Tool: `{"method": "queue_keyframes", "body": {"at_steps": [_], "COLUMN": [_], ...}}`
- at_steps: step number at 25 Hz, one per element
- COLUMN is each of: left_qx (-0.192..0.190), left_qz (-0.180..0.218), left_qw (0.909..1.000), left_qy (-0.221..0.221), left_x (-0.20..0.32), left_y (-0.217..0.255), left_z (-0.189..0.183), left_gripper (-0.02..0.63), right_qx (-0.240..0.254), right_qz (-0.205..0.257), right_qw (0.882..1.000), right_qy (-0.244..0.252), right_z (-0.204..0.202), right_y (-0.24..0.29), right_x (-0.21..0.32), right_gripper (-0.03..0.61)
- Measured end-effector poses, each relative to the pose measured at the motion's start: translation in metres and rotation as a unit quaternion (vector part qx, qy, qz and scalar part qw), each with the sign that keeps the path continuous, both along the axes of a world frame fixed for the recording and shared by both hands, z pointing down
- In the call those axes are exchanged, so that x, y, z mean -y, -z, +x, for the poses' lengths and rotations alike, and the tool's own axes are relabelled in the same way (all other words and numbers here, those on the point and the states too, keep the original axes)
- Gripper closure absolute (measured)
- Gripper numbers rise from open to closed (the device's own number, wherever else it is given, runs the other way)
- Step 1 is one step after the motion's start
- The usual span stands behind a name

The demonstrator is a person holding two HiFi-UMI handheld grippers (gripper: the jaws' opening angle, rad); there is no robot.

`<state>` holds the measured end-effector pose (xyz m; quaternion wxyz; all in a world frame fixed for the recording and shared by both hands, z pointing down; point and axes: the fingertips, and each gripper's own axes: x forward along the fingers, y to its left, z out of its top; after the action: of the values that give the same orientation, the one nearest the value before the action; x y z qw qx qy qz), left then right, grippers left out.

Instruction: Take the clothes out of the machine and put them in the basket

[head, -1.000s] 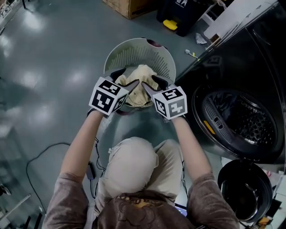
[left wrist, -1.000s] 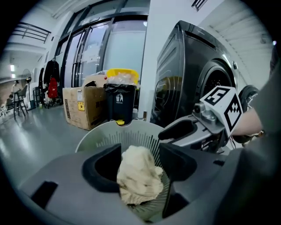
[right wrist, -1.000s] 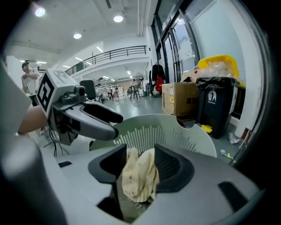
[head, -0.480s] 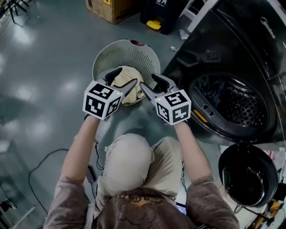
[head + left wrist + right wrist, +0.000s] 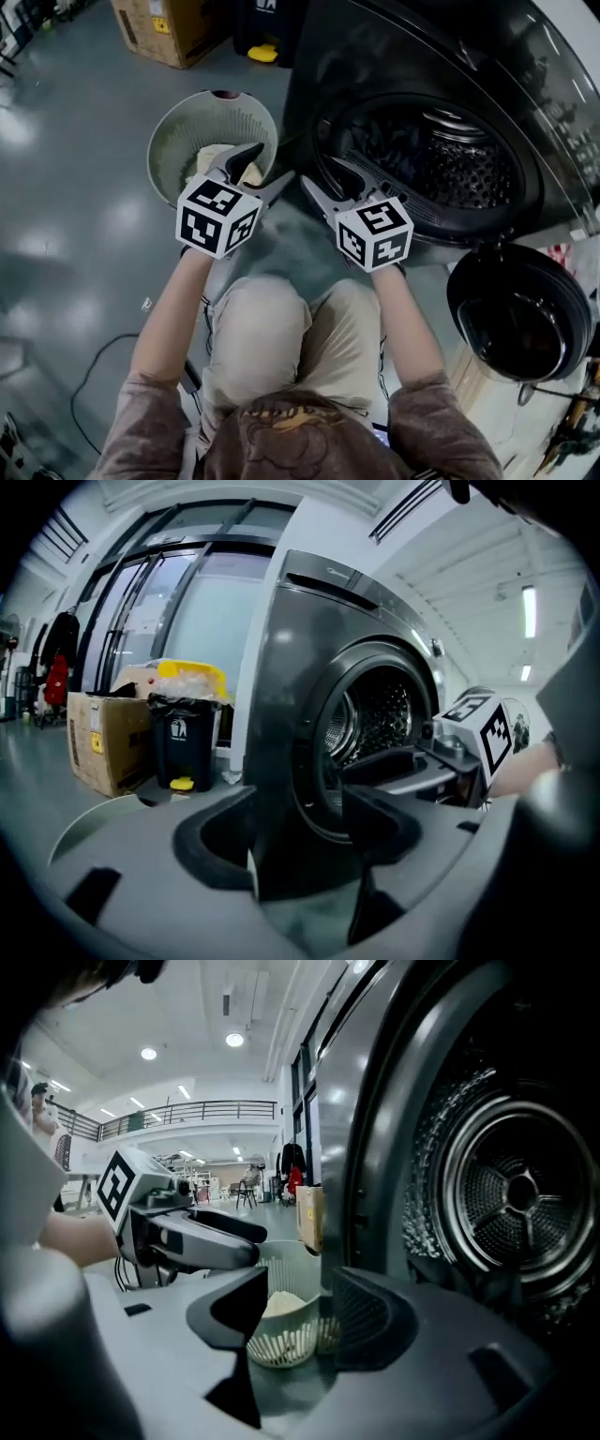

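Observation:
A pale green slatted basket stands on the floor with a cream cloth lying in it. The same basket and cloth show in the right gripper view. To its right the dark washing machine's round opening faces me, its drum dim inside; what lies in it I cannot tell. My left gripper is open and empty over the basket's right rim. My right gripper is also open and empty, just before the machine's opening. The two are side by side, both above the floor.
The machine's round door hangs open at the lower right. A cardboard box and a black bin stand behind the basket. My knees are below the grippers. A cable lies on the grey floor at the left.
Both grippers have risen from the cream cloth in the basket and swung right toward the machine's opening. The cloth stays in the basket.

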<state>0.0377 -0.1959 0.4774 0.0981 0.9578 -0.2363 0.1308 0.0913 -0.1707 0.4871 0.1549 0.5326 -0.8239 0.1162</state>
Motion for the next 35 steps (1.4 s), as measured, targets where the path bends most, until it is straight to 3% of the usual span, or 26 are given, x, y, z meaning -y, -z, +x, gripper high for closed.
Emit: {"method": "queue_keyframes", "body": {"at_steps": [14,26,35], "left_qx": [-0.009,0.056,0.160], "left_qz": [-0.001,0.063,0.122], "left_qw": [0.9932,0.9850,0.9632], "left_qy": [-0.116,-0.150,-0.179], "left_x": [-0.064,-0.050,-0.030], "left_y": [0.010,-0.008,-0.043], "left_z": [0.124,0.197,0.252], "left_gripper": [0.307,0.252,0.212], "right_qx": [0.036,0.065,0.073], "right_qz": [0.016,0.009,0.005], "right_qw": [0.986,0.973,0.970], "right_qy": [-0.161,-0.221,-0.232], "right_z": [0.137,0.182,0.184], "right_y": [0.007,-0.009,-0.012], "right_x": [-0.094,-0.110,-0.123], "right_gripper": [0.356,0.350,0.350]}}
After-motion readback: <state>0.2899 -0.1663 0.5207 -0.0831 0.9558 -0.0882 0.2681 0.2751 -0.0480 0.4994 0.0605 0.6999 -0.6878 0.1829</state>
